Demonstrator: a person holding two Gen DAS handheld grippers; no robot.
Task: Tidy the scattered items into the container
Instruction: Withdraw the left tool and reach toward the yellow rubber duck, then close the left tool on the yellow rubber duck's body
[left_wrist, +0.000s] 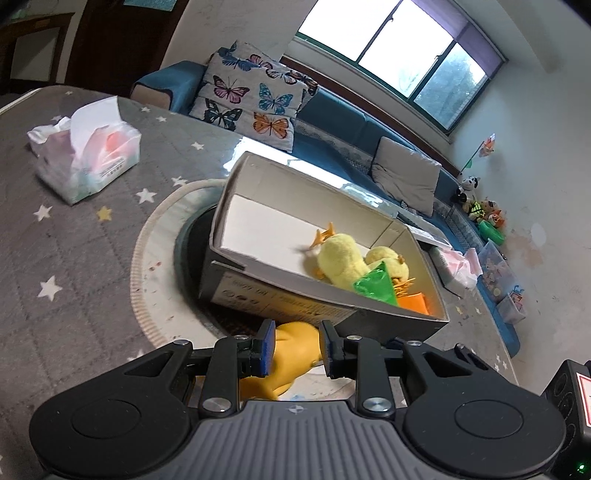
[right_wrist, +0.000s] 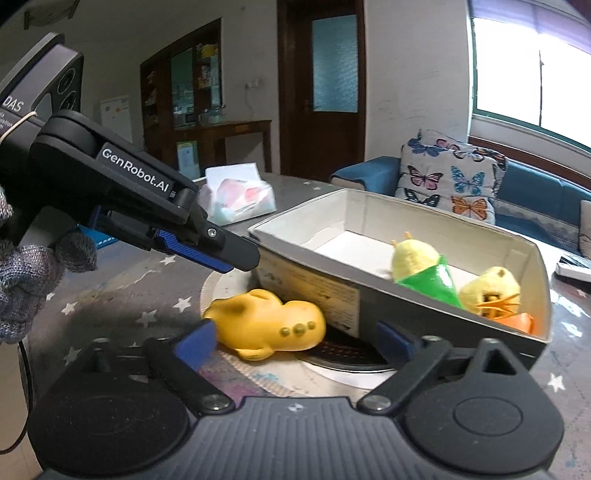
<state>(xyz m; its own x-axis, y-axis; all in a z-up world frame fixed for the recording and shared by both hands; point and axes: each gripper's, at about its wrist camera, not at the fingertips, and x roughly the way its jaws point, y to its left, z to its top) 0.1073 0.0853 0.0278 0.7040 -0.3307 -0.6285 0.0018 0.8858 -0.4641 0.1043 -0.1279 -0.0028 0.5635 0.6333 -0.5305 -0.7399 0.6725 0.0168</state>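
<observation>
One yellow rubber toy (right_wrist: 267, 328) lies on the table (left_wrist: 92, 266) outside the box (right_wrist: 406, 306), touching or nearly touching the box's near wall, on the round inset at the table's middle. Inside the box, at its near right end, sit a yellow plush duck (left_wrist: 341, 260), a green cone (left_wrist: 375, 286) and an orange piece (left_wrist: 415, 304); the far end of the box floor is bare white. The right gripper (right_wrist: 295, 345) hangs low before the toy with its jaws spread wide and nothing pinched, the left pad just beside the toy's tail end, the right pad in front of the box wall. The left gripper (left_wrist: 294, 347) reaches in from the left above the toy, held by a gloved hand (right_wrist: 33, 273); its jaws stand narrow and in the right view plainly clear of the toy, holding nothing. A tissue pack (left_wrist: 86, 157) rests near the table's far left edge.
</observation>
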